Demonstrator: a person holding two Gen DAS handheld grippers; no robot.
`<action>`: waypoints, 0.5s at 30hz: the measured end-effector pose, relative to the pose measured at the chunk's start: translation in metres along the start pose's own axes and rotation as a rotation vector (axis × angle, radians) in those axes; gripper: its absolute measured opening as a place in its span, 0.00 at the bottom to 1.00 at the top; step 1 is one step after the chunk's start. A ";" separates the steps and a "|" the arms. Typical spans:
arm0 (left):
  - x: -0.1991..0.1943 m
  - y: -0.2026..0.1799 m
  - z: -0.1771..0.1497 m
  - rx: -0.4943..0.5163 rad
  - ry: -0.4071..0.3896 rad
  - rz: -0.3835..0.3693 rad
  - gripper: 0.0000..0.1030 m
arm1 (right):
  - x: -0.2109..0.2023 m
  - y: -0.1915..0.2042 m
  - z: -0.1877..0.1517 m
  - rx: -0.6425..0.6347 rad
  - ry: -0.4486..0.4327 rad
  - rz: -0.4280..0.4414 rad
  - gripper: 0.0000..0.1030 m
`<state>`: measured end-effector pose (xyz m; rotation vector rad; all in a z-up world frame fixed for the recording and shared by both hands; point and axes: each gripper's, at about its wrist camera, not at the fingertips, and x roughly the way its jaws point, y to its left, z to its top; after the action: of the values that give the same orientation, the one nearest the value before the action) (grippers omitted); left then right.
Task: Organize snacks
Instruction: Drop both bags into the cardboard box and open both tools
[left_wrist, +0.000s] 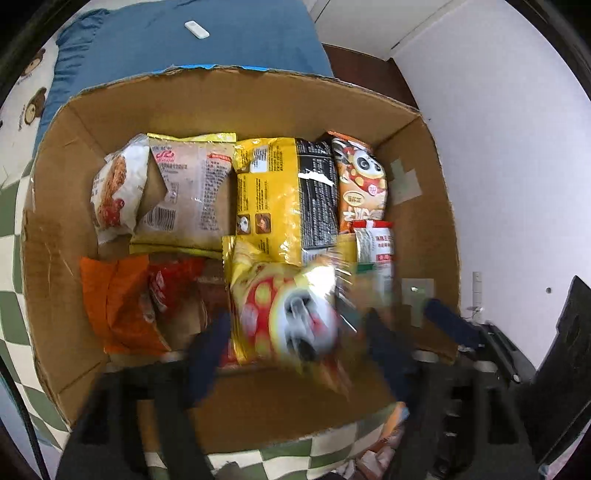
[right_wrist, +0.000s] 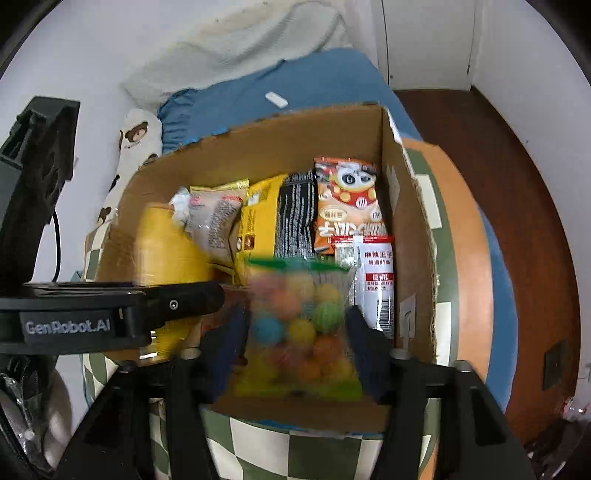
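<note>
Cardboard box (left_wrist: 258, 107): open-topped, standing on a green-and-cream checked cloth (right_wrist: 280, 450); its upper rim is showing a torn, ragged edge, and its brown walls are rising well above the packets inside. Bare cardboard is showing along the near wall and the left side in the left wrist view.

Left gripper (left_wrist: 299, 354): hanging over the near half of the box, jaws standing wide apart. The yellow panda packet (left_wrist: 284, 314), glossy and blurred, is lying between the fingers; neither pad is pressing on it.

Right gripper (right_wrist: 295, 350): jaws standing apart over the near right part of the box. The clear bag of coloured balls (right_wrist: 299, 325), with a green zip strip along its top, is sitting between the fingers; whether a pad is touching it cannot be told through the blur.

Far row, flat crinkled film packets lying edge to edge:
- white bun packet (left_wrist: 118, 188), at the left
- beige packet (left_wrist: 192, 195)
- yellow-and-black packet (left_wrist: 284, 188)
- orange panda packet (left_wrist: 362, 184), against the right wall
- white-and-red packet (right_wrist: 376, 280), just in front of it, against the same wall

Near left: orange packet (left_wrist: 118, 302) and red packet (left_wrist: 170, 284), crumpled together.

Beyond the box: blue bedsheet (left_wrist: 221, 40), bearing a small white oblong (left_wrist: 197, 29).
</note>
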<state>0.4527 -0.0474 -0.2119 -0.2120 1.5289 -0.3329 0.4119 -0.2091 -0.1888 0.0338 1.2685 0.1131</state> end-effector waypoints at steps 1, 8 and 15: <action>0.000 0.000 0.001 0.005 -0.010 0.010 0.88 | 0.002 -0.002 0.000 0.011 0.003 -0.015 0.80; -0.002 0.007 0.002 0.010 -0.066 0.073 0.93 | 0.013 -0.007 0.003 0.003 0.027 -0.062 0.93; -0.016 0.028 -0.015 -0.001 -0.190 0.237 0.93 | 0.003 -0.002 -0.005 -0.008 0.025 -0.110 0.93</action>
<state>0.4396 -0.0144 -0.2070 -0.0598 1.3496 -0.1205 0.4082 -0.2114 -0.1938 -0.0439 1.2919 0.0239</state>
